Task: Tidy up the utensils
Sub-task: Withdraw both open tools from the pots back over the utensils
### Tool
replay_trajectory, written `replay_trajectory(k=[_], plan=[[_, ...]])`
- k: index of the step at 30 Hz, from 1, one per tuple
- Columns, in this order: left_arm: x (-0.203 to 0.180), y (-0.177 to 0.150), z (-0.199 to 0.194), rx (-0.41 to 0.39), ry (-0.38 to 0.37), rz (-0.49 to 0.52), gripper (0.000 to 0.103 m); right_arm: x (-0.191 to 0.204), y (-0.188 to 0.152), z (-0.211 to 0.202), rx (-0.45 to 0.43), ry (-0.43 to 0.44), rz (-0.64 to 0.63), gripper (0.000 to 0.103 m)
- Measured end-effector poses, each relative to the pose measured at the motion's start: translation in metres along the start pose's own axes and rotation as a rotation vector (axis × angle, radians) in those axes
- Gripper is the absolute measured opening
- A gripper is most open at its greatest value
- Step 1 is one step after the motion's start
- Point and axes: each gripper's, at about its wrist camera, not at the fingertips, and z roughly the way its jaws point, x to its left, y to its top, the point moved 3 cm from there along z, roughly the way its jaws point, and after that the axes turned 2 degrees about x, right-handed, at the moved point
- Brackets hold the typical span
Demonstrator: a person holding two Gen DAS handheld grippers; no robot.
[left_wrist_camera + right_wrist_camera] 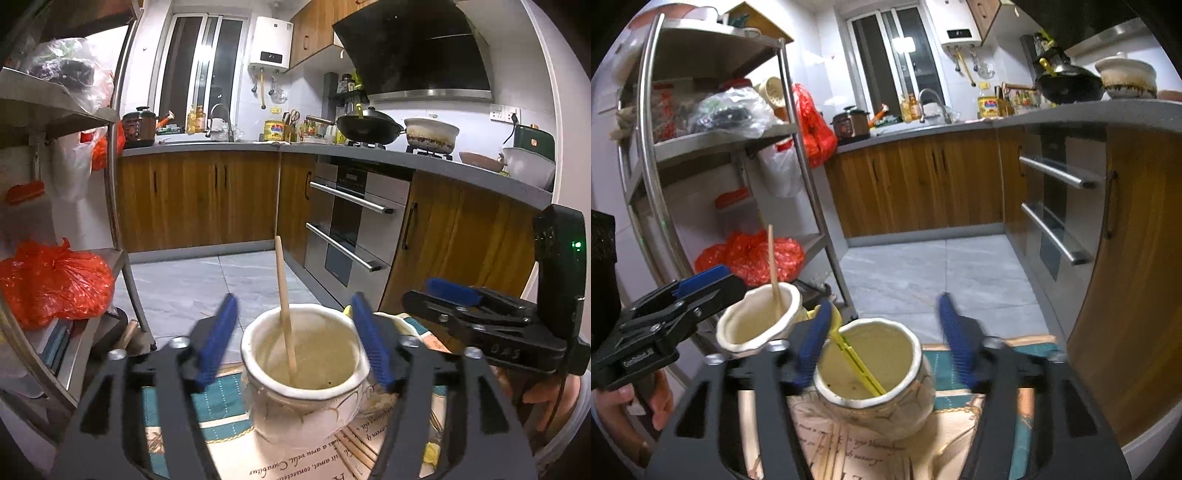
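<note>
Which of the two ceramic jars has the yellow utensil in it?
The jar in front of the right tongs: a yellow utensil leans inside it. The other jar, farther left, holds only a wooden chopstick.

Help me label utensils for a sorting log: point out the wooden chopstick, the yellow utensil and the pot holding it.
wooden chopstick (285,314): left wrist view, middle of its shaft.
yellow utensil (857,363): right wrist view, its handle inside the pot.
pot (912,402): right wrist view, outer wall.
</note>
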Motion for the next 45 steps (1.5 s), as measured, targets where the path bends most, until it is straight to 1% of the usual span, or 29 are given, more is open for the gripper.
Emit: replay_trajectory(k=[1,2,3,4,6,12,18,22,26,36,41,45], plan=[[0.000,0.001,-0.004,-0.005,0.002,-0.001,0.081,-0.001,0.001,-0.007,-0.012,-0.003,0.002,0.085],[0.000,0.001,-0.007,-0.008,0.002,-0.001,0.084,-0.002,0.003,-0.011,-0.019,-0.003,0.004,0.093],[0.001,0.001,-0.011,-0.010,0.002,-0.002,0.088,-0.003,0.004,-0.017,-0.028,-0.003,0.006,0.096],[0.001,0.002,-0.014,-0.010,0.002,-0.004,0.091,-0.004,0.005,-0.023,-0.040,0.001,0.008,0.096],[0.001,0.002,-0.022,-0.013,0.006,-0.001,0.096,-0.006,0.008,-0.033,-0.054,-0.004,0.007,0.098],[0.000,-0.001,-0.040,-0.022,0.017,0.021,0.097,-0.011,0.012,-0.059,-0.086,-0.055,-0.017,0.098],[-0.005,-0.012,-0.055,-0.004,0.011,0.035,0.097,-0.017,0.005,-0.079,-0.084,-0.094,-0.025,0.098],[-0.010,-0.021,-0.061,0.011,0.005,0.053,0.097,-0.022,-0.005,-0.086,-0.056,-0.113,-0.024,0.098],[-0.013,-0.035,-0.065,0.043,0.001,0.063,0.097,-0.027,-0.022,-0.090,-0.012,-0.139,-0.033,0.098],[-0.029,-0.092,-0.056,0.178,-0.028,0.065,0.097,-0.035,-0.076,-0.085,0.125,-0.174,-0.078,0.098],[-0.036,-0.115,-0.046,0.245,-0.038,0.059,0.097,-0.042,-0.093,-0.083,0.175,-0.185,-0.069,0.098],[-0.042,-0.125,-0.040,0.279,-0.045,0.049,0.097,-0.048,-0.104,-0.081,0.211,-0.195,-0.053,0.098]])
